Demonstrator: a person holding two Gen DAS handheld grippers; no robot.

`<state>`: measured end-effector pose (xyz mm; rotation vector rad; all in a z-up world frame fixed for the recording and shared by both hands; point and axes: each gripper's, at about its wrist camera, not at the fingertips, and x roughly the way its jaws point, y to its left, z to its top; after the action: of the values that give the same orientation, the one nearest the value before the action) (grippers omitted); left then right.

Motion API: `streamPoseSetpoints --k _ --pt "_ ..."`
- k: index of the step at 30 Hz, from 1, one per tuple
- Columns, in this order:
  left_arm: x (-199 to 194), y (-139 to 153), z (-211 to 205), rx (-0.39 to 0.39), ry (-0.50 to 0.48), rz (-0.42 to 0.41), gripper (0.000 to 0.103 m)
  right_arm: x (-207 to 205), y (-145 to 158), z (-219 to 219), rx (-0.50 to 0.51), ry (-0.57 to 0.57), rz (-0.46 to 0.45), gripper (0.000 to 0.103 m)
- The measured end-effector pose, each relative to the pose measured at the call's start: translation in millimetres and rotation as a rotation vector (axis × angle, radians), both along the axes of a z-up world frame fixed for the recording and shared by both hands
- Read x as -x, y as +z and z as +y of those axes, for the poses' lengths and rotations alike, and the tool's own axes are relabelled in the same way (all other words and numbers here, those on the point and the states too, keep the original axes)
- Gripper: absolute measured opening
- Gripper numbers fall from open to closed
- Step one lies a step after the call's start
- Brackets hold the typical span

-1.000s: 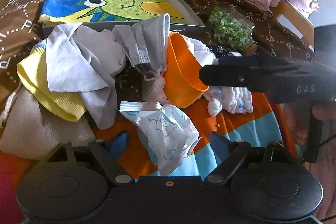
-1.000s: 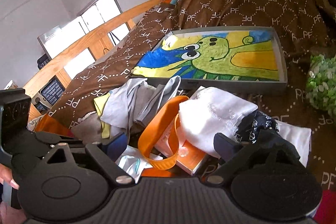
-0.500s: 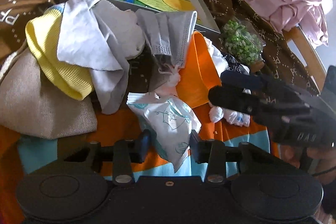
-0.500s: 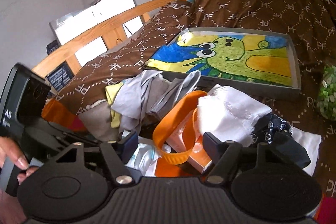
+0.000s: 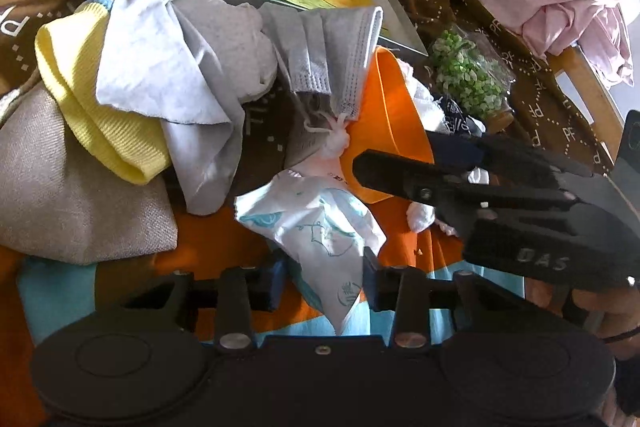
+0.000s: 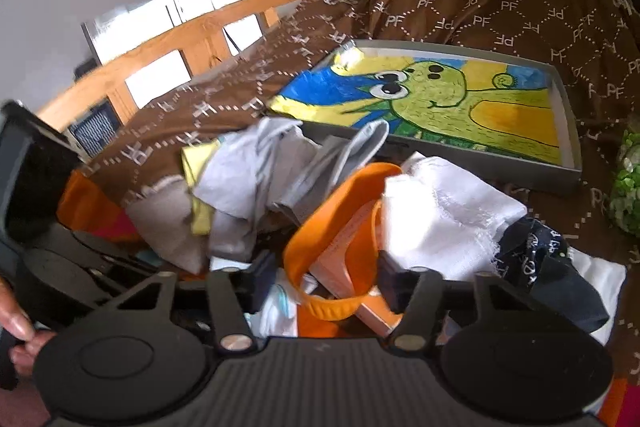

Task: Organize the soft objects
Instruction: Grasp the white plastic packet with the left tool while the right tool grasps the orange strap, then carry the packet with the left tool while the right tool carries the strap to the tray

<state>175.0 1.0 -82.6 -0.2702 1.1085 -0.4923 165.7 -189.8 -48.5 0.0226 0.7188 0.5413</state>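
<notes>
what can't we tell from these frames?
- Left wrist view: whether the left tool actually pinches the white packet; the packet covers its pads.
- Right wrist view: whether the right tool touches the orange band; the band hides the pads' inner faces.
- Right wrist view: the dark cloth print is too small to read.

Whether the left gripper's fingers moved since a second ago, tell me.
Yes. The left gripper closed inward onto the white tissue pack, which stayed on the orange blanket.
</notes>
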Motion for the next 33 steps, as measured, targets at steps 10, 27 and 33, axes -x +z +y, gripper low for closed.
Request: streamPoseSetpoints --k 10,27,33 --pt "13.6 15.2 4.3 0.004 0.048 -0.038 0.024 13.4 3.4 -0.7 0.059 -0.028 -0.020 0.023" --pt "47.4 81.1 21.8 0.042 0.180 -0.402 0.024 51.8 41.0 -5.1 0.100 -0.073 -0.305 0.019" --pt "13.8 95.9 21.3 0.060 0.248 -0.545 0.024 24.8 48.0 -9.6 0.070 -0.141 -0.376 0.019"
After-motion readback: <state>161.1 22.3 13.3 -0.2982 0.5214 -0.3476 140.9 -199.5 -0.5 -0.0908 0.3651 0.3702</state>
